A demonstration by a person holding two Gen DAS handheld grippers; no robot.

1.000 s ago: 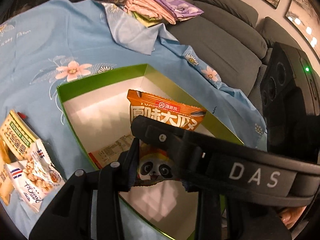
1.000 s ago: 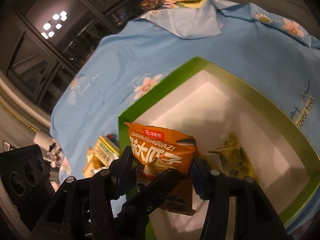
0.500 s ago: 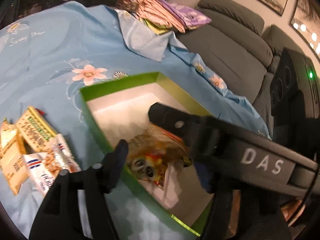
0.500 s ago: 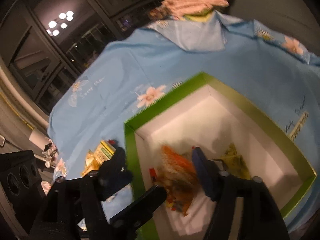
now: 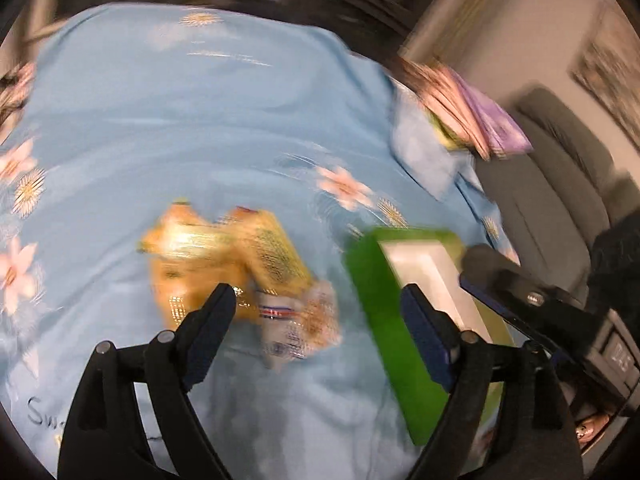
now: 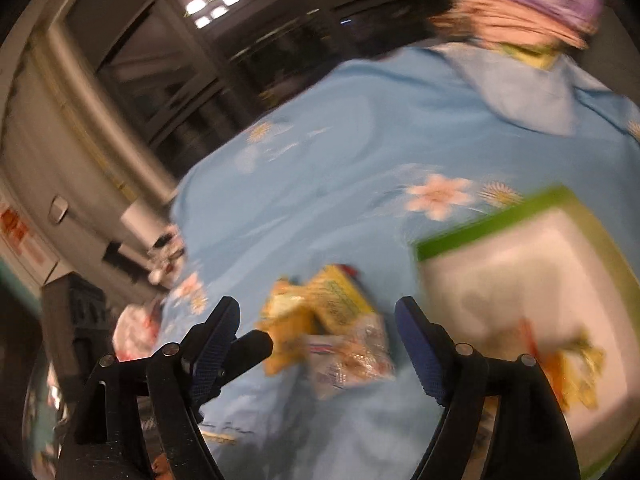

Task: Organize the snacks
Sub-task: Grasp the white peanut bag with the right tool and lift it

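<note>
Since the earlier frames both tongs had let go of the orange snack bag and swung away from the green box [image 6: 492, 220], where the bag [image 6: 568, 364] now lay, toward the loose snack packets [image 5: 240, 264] on the blue flowered cloth [image 5: 200, 120]. The left tongs [image 5: 316, 304] and right tongs [image 6: 320, 320] were opening, nothing between them. The views were blurred, so slowing before closing seemed wise; picking the topmost packet [image 6: 348, 360] by one edge would avoid dragging its neighbours.
</note>
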